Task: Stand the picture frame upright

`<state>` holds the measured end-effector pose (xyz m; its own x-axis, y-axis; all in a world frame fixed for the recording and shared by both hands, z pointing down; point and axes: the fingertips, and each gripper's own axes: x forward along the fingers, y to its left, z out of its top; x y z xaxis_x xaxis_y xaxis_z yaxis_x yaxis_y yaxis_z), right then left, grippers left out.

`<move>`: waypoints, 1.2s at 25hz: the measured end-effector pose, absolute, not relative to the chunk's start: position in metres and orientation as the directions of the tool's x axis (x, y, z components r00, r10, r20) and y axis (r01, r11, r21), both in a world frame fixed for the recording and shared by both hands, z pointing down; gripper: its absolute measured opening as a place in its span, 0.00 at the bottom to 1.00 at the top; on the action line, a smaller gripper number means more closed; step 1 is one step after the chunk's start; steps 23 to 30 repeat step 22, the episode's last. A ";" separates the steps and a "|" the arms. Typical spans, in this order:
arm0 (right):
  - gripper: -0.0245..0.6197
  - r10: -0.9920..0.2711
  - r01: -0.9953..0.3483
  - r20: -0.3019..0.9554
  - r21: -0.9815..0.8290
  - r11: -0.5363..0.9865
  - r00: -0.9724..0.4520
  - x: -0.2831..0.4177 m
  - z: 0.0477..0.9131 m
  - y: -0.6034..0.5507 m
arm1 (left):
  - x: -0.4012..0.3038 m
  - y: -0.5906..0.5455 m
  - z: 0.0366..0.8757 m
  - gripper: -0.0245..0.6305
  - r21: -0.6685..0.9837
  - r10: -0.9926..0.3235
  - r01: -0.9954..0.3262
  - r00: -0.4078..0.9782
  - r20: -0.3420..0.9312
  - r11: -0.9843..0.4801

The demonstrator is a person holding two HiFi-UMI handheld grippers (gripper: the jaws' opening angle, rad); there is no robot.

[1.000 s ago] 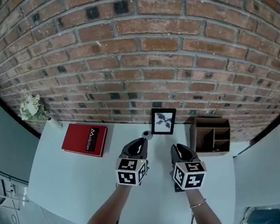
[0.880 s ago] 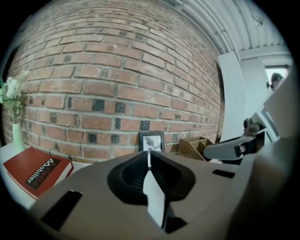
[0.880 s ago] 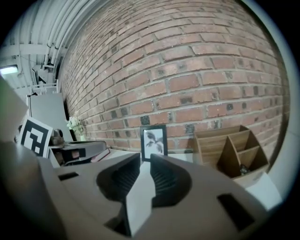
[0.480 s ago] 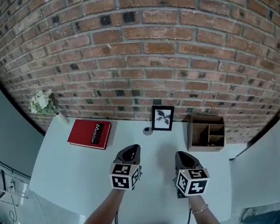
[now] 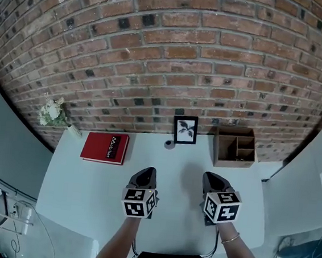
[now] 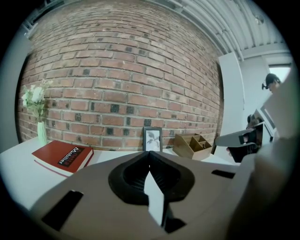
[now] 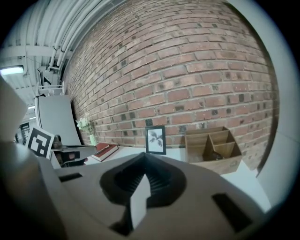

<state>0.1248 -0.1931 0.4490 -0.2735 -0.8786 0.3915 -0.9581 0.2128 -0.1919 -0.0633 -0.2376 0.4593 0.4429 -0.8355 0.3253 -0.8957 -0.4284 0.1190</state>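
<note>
Head view: I am looking down on one white table point(image 5: 96, 199). Its far edge is running along the brick wall point(image 5: 169, 52), and its near and side edges are dropping off to open floor. One picture frame point(image 5: 185, 129) is standing upright at the far edge, against the wall. One red book point(image 5: 105, 147) is lying to its left, one wooden organizer point(image 5: 235, 146) is sitting to its right, and one small round object point(image 5: 169, 144) is just beside the frame. One vase of flowers point(image 5: 53, 112) is occupying the far left corner. The left gripper point(image 5: 146, 173) and the right gripper point(image 5: 213, 178) are hovering over bare tabletop, well apart from the frame.

Left gripper view: I am reading the jaws as pressed together with nothing between them. The frame is standing dead ahead, with clear table in between.

Right gripper view: these jaws have just been closing and are now meeting, empty. The frame is showing ahead, with the organizer to its right.
</note>
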 end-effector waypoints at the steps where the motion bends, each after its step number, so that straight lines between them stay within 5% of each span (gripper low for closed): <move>1: 0.04 -0.880 -0.958 0.390 -0.194 0.210 -0.272 0.125 0.448 -0.192 | -0.064 -0.236 0.459 0.03 0.120 -0.836 -0.896 0.442 0.326 -0.427; 30: 0.04 -0.876 -0.960 0.400 -0.174 0.218 -0.271 0.130 0.451 -0.186 | -0.061 -0.236 0.451 0.03 0.121 -0.832 -0.894 0.447 0.330 -0.432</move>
